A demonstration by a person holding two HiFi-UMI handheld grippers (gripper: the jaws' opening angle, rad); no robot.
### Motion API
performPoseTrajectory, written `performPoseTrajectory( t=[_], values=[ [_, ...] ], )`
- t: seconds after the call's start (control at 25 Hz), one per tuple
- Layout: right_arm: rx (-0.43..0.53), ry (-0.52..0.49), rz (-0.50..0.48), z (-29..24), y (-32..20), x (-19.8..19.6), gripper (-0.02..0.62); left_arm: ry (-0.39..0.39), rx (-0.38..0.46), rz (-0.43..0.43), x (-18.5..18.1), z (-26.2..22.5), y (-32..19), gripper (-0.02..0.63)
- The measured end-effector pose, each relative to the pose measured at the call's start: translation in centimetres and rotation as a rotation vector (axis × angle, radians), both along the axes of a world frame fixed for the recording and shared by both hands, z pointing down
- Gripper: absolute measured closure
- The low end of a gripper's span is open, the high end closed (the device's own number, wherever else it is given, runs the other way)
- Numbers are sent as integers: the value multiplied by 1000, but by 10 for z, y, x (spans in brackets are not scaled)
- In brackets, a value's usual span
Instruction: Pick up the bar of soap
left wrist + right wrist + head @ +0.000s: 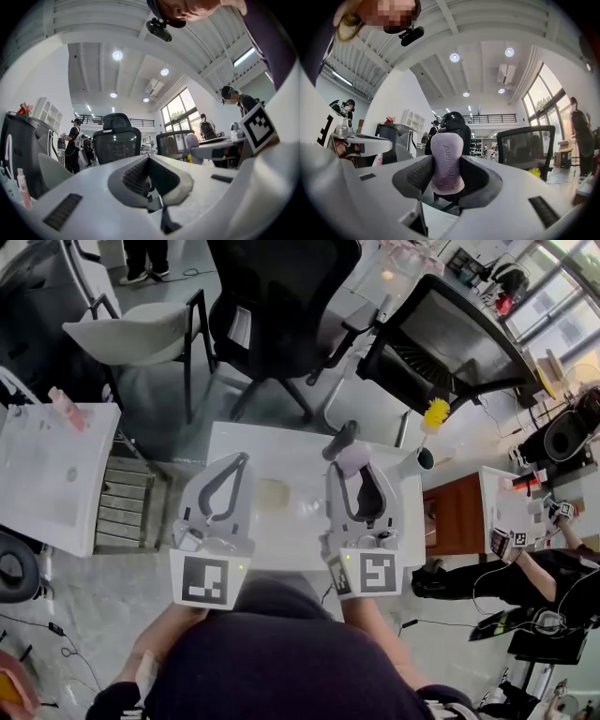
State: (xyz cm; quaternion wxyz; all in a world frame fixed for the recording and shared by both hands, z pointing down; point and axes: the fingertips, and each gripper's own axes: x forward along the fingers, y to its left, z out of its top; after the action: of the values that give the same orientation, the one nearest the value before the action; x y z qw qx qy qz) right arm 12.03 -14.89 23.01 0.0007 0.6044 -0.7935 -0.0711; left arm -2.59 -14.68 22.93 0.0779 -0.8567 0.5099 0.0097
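The bar of soap (353, 458) is pale purple and stands upright between the jaws of my right gripper (356, 470), held above the white table (300, 540). In the right gripper view the soap (447, 159) fills the gap of the right gripper (447, 176), with embossed lettering along its face. My left gripper (241, 461) hovers over the table's left half, jaws closed tip to tip with nothing in them. In the left gripper view, the left gripper (149, 161) points out at the room.
A pale yellowish pad (273, 494) lies on the table between the grippers. A dark handle (342, 439), a white tube (417, 462) and a yellow brush (436, 413) sit at the table's far right. Office chairs (281, 306) stand beyond; a white counter (47, 474) is to the left.
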Motion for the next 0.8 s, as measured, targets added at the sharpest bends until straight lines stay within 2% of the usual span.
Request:
performPoseTrajectory(
  t=[0.12,0.32,0.8],
  values=[
    [-13,7,-13,1,1,-4,405,6,-7,11,4,1,-2,606],
    [23,35,-44,-1,7,-7,405,-4,-2,30,12,5,0,606],
    [19,46,-55,1,8,3,405,7,-4,17,21,9,2,606]
  ],
)
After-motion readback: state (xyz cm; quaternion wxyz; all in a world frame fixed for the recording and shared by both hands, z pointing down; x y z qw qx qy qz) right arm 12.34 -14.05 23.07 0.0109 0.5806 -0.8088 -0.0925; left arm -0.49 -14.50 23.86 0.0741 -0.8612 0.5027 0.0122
